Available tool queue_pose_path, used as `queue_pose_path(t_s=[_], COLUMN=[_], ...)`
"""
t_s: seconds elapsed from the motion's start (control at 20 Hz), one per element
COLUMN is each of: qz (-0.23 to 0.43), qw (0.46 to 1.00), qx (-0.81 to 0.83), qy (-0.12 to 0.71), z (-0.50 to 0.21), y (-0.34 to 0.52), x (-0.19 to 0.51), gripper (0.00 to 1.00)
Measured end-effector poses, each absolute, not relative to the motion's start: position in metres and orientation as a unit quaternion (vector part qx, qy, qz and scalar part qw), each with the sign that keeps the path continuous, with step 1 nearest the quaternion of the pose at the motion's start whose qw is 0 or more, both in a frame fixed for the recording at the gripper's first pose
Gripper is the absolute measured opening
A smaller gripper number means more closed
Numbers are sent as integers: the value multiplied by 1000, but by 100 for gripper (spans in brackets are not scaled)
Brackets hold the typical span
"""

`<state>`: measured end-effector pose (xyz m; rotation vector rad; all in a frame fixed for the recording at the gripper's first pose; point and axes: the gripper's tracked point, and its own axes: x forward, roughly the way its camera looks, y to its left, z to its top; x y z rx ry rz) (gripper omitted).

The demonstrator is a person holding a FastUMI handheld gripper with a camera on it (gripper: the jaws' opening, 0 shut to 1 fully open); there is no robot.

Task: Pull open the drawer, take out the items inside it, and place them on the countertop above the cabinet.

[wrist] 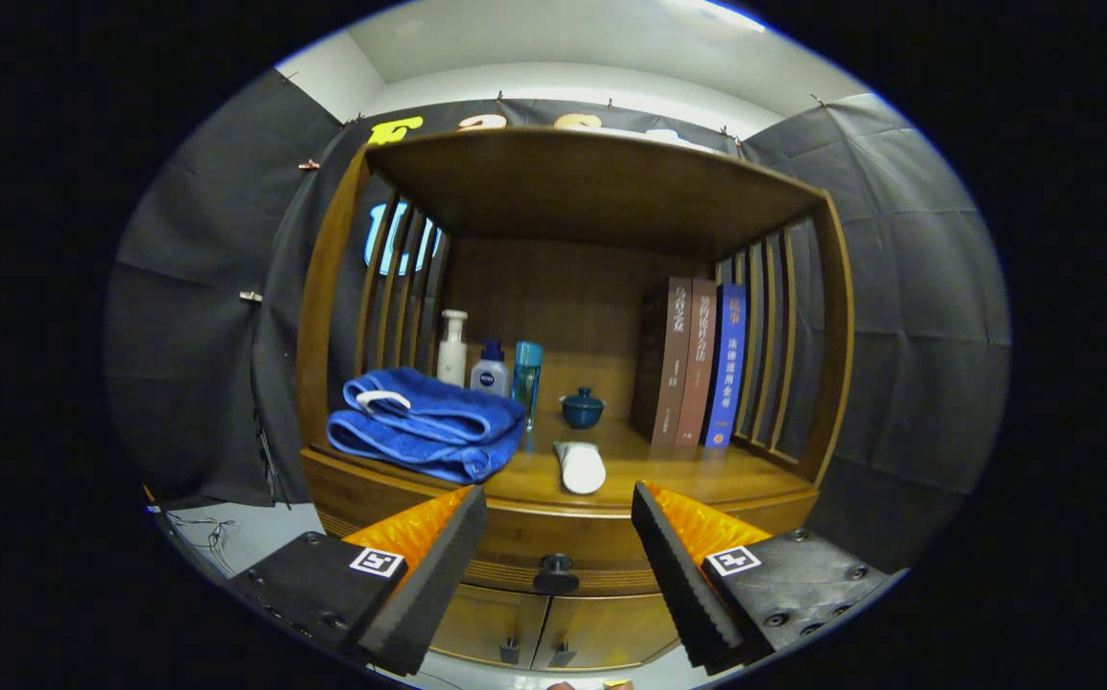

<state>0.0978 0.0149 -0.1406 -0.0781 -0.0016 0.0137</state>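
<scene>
Now gripper (pixel 558 537) open, drawer knob (pixel 555 573) btwn fingers.

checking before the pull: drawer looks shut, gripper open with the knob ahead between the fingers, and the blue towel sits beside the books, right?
One thing is off. In the gripper view the blue towel lies at the other end of the countertop from the books, beside the bottles. The rest holds: the drawer is shut, and the gripper is open with the knob just ahead between its fingers.

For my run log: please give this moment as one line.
claw: open, empty | drawer knob: between fingers, untouched | drawer: closed | countertop: towel, bottles, books
</scene>
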Motion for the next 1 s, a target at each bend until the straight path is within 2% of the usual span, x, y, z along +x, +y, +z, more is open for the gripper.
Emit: queue_pose_path(t_s=[0.6,1.0], qz=[27,5], qw=[999,1000], qx=[-4,3], qy=[-31,-28], z=[5,26], y=[19,0], x=[1,-38], gripper=[98,99])
